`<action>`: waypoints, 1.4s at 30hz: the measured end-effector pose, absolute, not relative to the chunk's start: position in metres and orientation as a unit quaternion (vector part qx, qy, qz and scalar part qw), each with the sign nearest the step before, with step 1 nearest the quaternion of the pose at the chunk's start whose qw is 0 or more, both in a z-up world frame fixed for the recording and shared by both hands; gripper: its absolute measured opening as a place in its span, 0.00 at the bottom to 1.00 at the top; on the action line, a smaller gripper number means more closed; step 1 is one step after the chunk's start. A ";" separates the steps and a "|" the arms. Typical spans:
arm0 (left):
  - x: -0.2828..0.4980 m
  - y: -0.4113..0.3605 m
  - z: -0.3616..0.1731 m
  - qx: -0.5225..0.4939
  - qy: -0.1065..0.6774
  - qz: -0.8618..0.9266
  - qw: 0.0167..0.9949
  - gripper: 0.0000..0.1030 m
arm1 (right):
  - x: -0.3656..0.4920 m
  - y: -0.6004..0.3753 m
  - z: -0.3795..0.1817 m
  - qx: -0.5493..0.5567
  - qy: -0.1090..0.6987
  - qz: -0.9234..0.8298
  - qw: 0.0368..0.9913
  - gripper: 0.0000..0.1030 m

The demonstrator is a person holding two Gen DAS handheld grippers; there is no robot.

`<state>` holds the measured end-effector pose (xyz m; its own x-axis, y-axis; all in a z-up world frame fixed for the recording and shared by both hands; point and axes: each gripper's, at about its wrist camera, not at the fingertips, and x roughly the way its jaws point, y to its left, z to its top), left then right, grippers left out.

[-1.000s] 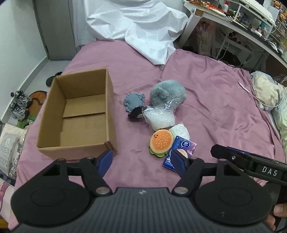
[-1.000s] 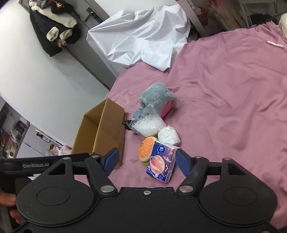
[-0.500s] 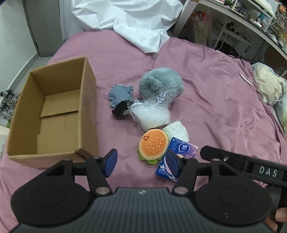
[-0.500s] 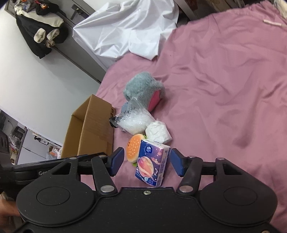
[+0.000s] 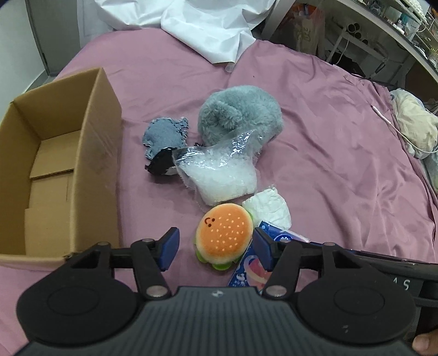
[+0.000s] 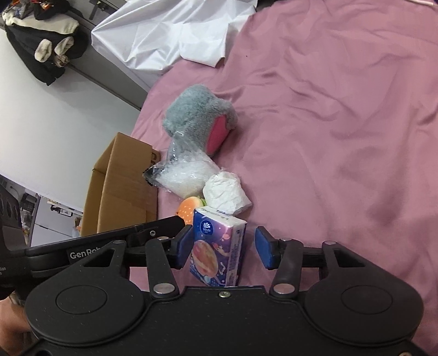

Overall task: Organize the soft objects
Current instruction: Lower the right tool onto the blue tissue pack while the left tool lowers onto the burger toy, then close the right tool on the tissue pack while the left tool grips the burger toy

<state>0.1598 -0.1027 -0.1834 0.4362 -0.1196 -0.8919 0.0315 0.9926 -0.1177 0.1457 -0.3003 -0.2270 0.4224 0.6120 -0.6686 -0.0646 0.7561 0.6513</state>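
On the pink bedsheet lies an orange burger plush (image 5: 224,238), between the fingers of my left gripper (image 5: 216,250), which stands open with a gap on the left side. A blue tissue pack (image 6: 216,249) stands between the fingers of my right gripper (image 6: 223,250). Its jaws are closing; the left pad is at the pack, the right pad is still clear of it. Behind lie a white paper wad (image 5: 269,208), a clear bag of white filling (image 5: 219,175), a grey plush (image 5: 241,115) and a small blue-grey plush (image 5: 164,134). An open cardboard box (image 5: 93,142) stands to the left.
A small black item (image 5: 161,165) lies by the bag. A white sheet (image 5: 205,24) is bunched at the bed's far end. A cream cloth (image 5: 413,120) and a thin cable (image 5: 388,120) lie at the right. Shelves and desk legs (image 5: 356,27) stand beyond.
Both grippers have come down closer to the pile and their jaws have narrowed. The burger now sits between the left fingers, the tissue pack between the right ones.
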 end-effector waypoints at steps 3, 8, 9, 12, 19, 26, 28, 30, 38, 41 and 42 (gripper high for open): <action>0.164 -0.101 -0.190 -0.045 0.536 -0.036 0.842 0.57 | 0.150 -0.297 -0.231 0.280 0.501 0.212 0.791 0.45; 0.170 -0.096 -0.199 -0.057 0.548 -0.026 0.834 0.54 | 0.157 -0.294 -0.240 0.293 0.512 0.221 0.777 0.34; 0.170 -0.096 -0.200 -0.056 0.547 -0.026 0.835 0.54 | 0.158 -0.294 -0.241 0.297 0.514 0.222 0.773 0.33; 0.170 -0.097 -0.202 -0.058 0.546 -0.029 0.836 0.54 | 0.156 -0.293 -0.239 0.289 0.509 0.226 0.779 0.30; 0.173 -0.104 -0.210 -0.052 0.541 -0.042 0.838 0.54 | 0.155 -0.302 -0.237 0.294 0.500 0.214 0.786 0.27; 0.169 -0.110 -0.209 -0.056 0.530 -0.058 0.844 0.35 | 0.154 -0.302 -0.236 0.291 0.498 0.210 0.790 0.27; 0.167 -0.112 -0.206 -0.055 0.524 -0.059 0.848 0.28 | 0.153 -0.302 -0.235 0.290 0.496 0.209 0.791 0.27; 0.166 -0.111 -0.203 -0.058 0.524 -0.057 0.848 0.24 | 0.152 -0.302 -0.234 0.288 0.494 0.208 0.793 0.26; 0.159 -0.103 -0.183 -0.065 0.510 -0.059 0.856 0.21 | 0.147 -0.301 -0.226 0.281 0.479 0.212 0.804 0.23; 0.154 -0.100 -0.173 -0.066 0.508 -0.058 0.857 0.21 | 0.144 -0.300 -0.218 0.275 0.468 0.216 0.811 0.22; 0.152 -0.100 -0.169 -0.066 0.508 -0.059 0.857 0.21 | 0.143 -0.299 -0.215 0.272 0.464 0.219 0.814 0.22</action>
